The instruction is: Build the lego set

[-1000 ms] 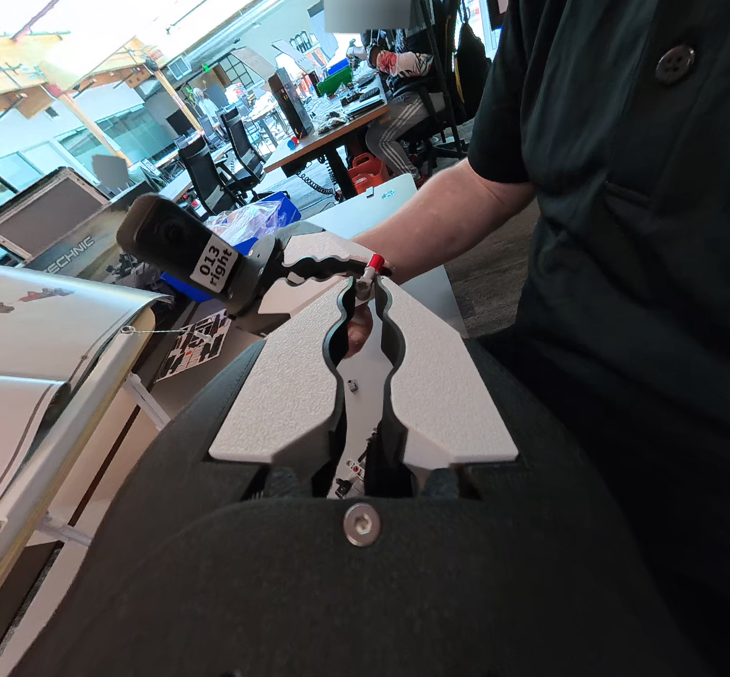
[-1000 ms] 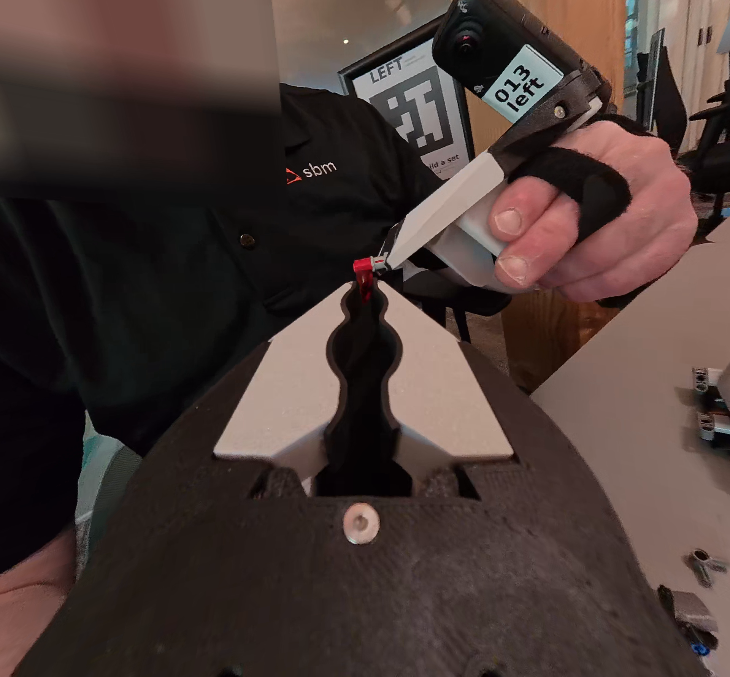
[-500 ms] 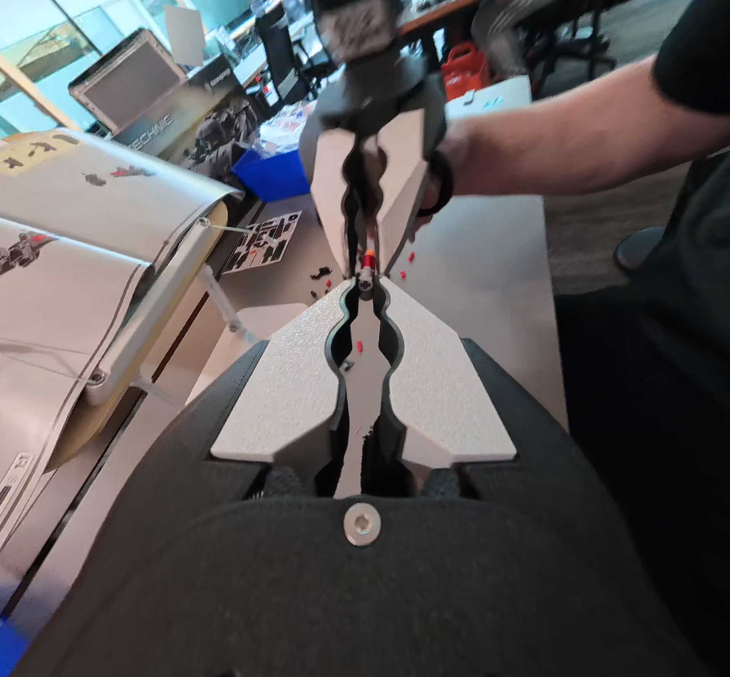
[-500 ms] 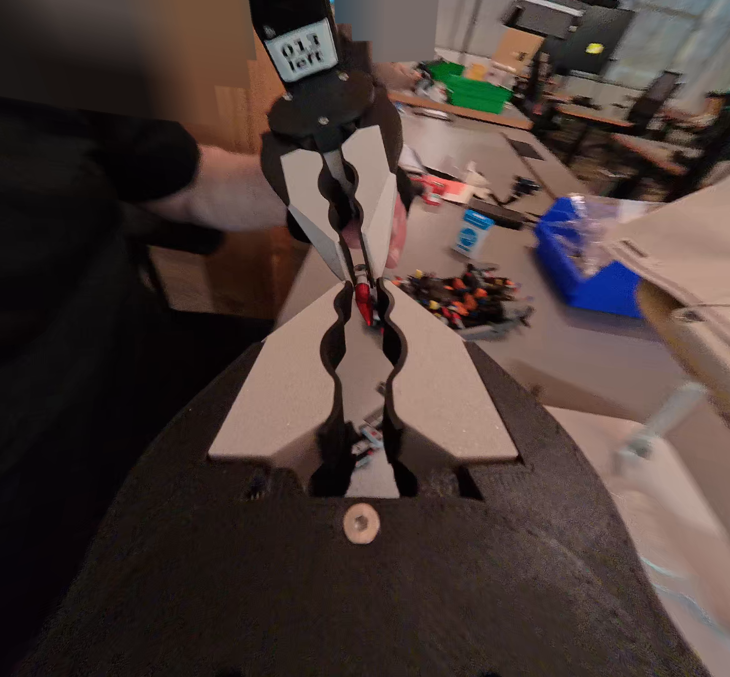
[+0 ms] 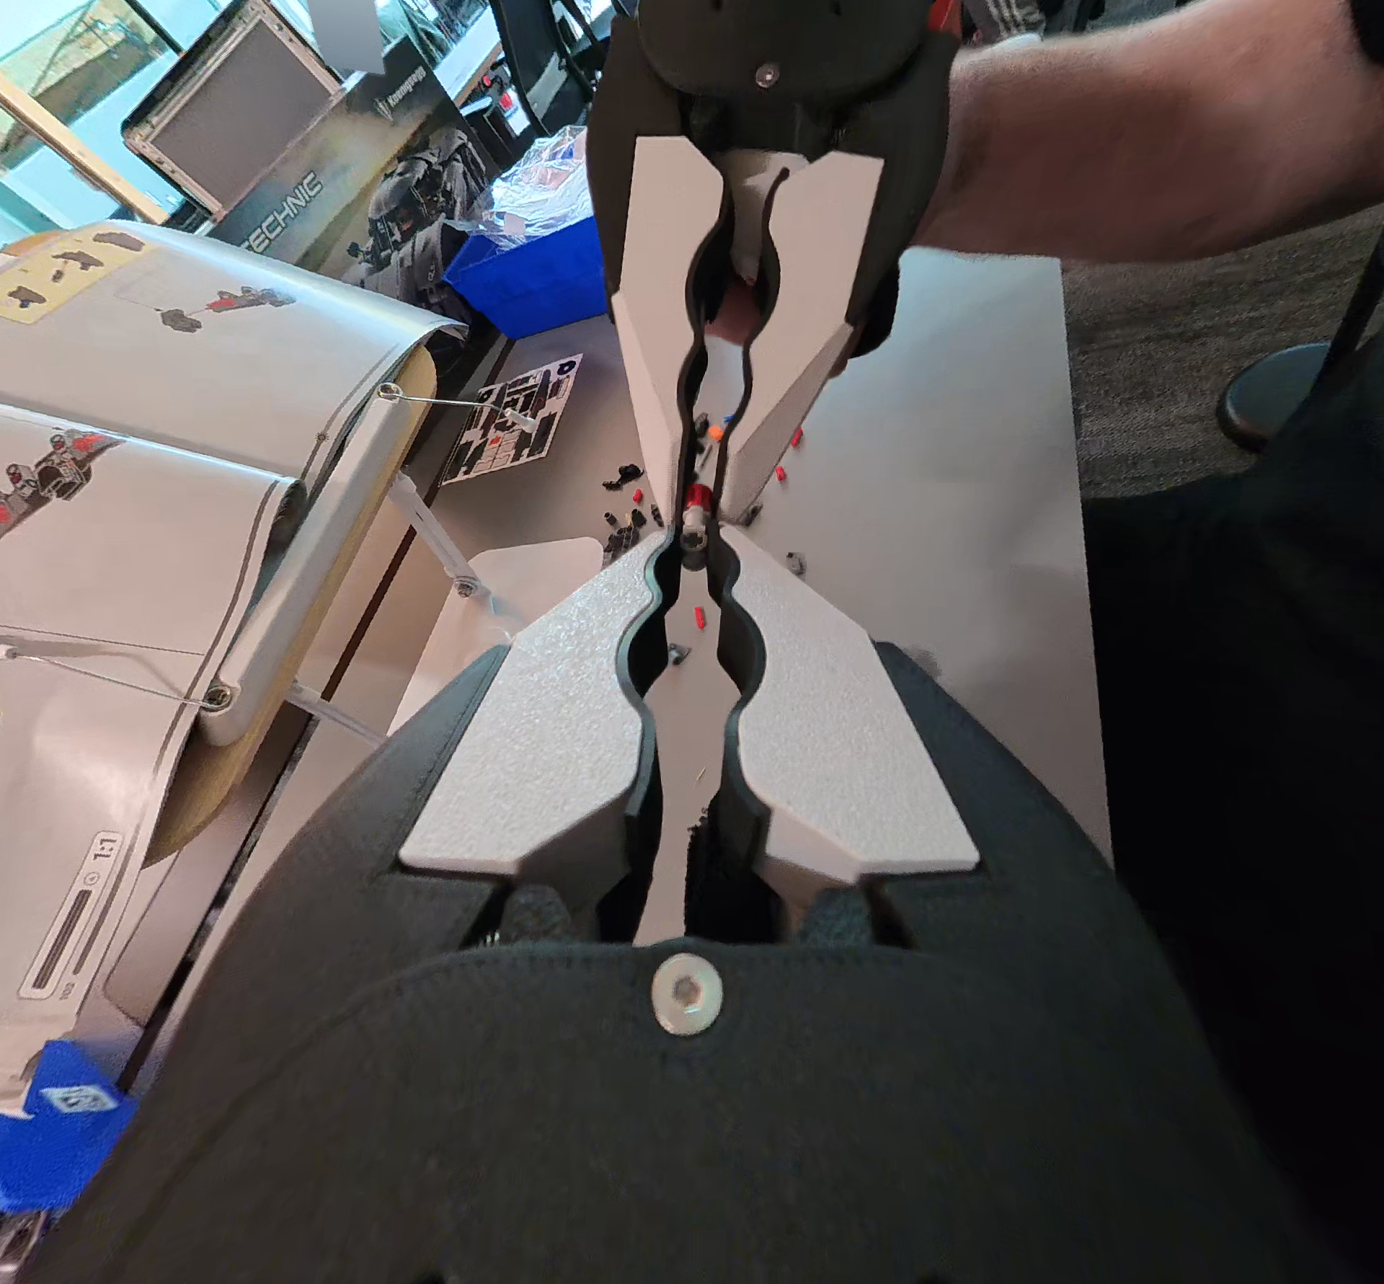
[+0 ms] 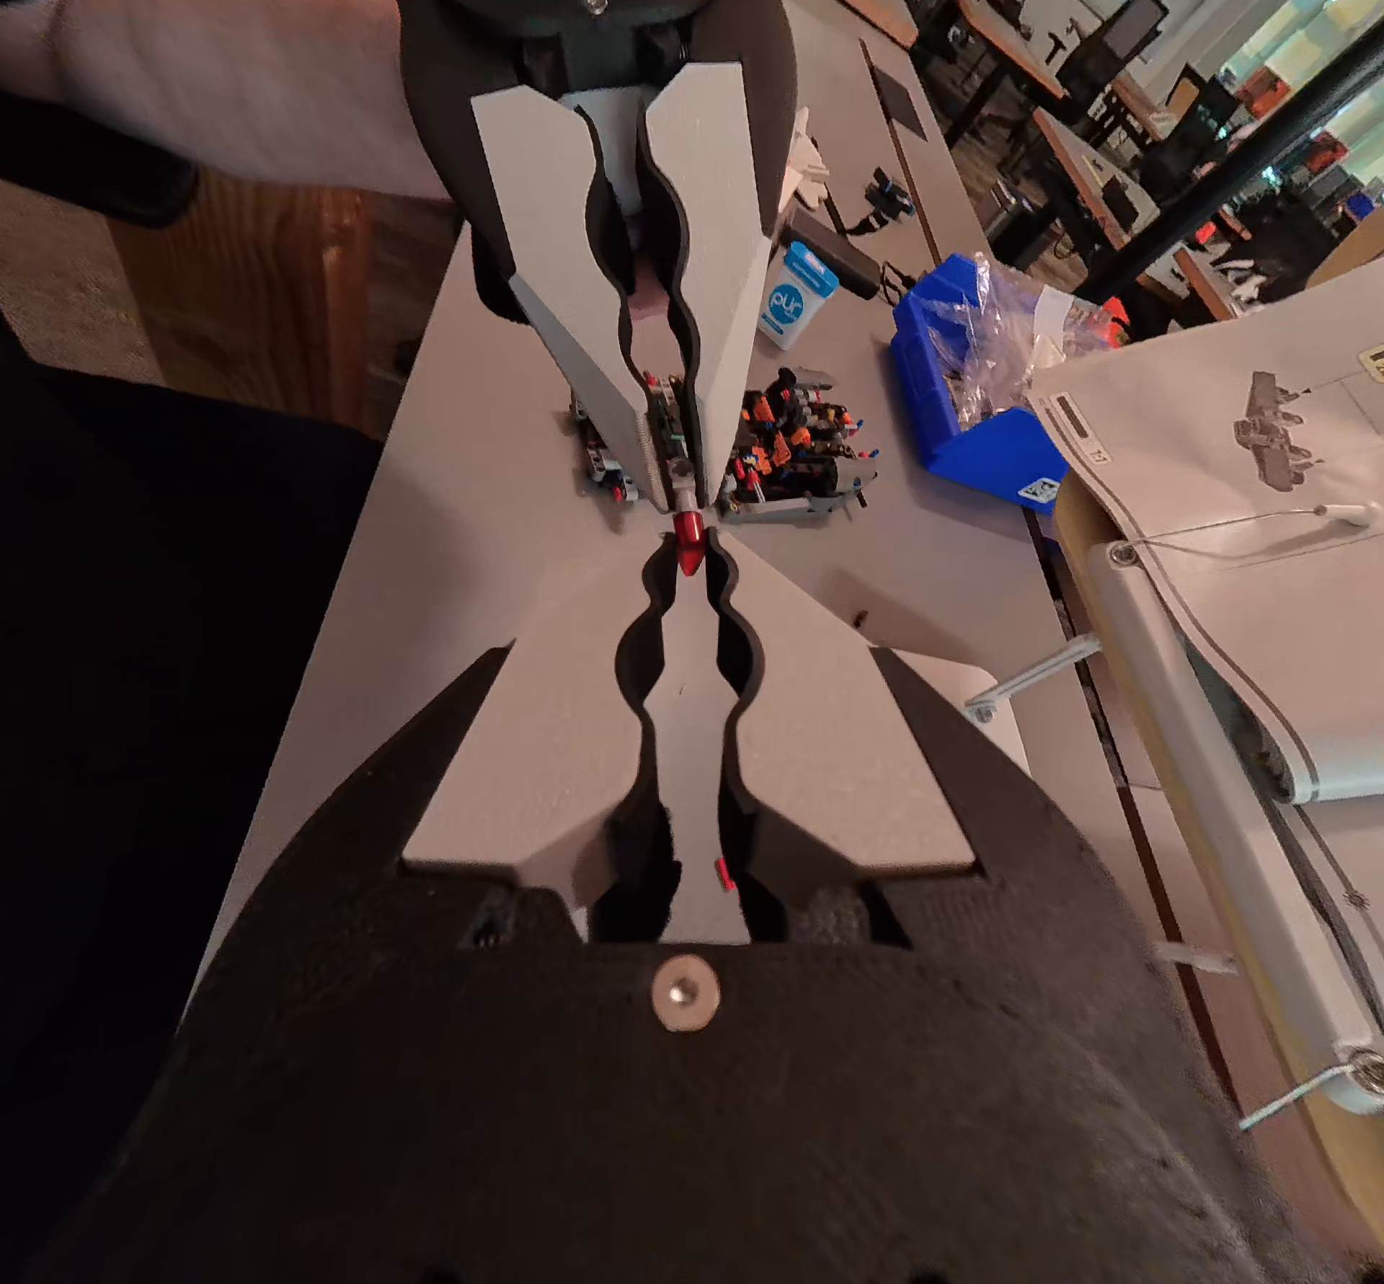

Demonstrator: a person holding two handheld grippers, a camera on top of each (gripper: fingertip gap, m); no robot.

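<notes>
Small red bullet-shaped lego piece (image 6: 688, 550) with a grey connector (image 6: 681, 495) on its blunt end, held in mid-air above the grey tabletop (image 6: 524, 574), right between two gripper tips that meet nose to nose. Grey end pinched in the left gripper (image 6: 680, 491), clenched on it; red end lying between the tips of the right gripper (image 6: 687, 544), clamped on it as well, though actual contact there is hard to confirm. Same joint from the left wrist view: grey connector (image 5: 695, 540) at the left gripper (image 5: 695, 548) tips, red piece (image 5: 698, 497) just past it inside the right gripper (image 5: 700, 499) tips. Each tool wrapped by a bare hand, the right hand (image 5: 996, 147) with its forearm reaching in from the side.

Below on the table, a partly built lego model (image 6: 794, 446) in black, grey and orange directly behind the left gripper, and tiny red and black loose pieces (image 5: 633, 499) scattered near the right gripper. Farther out, a blue plastic bin (image 6: 966, 409) stuffed with clear bags, a white-and-blue tub (image 6: 797, 297), and a printed sticker sheet (image 5: 517, 416). Off to one side, an open instruction booklet (image 5: 150, 439) propped on a stand with wire page holders.
</notes>
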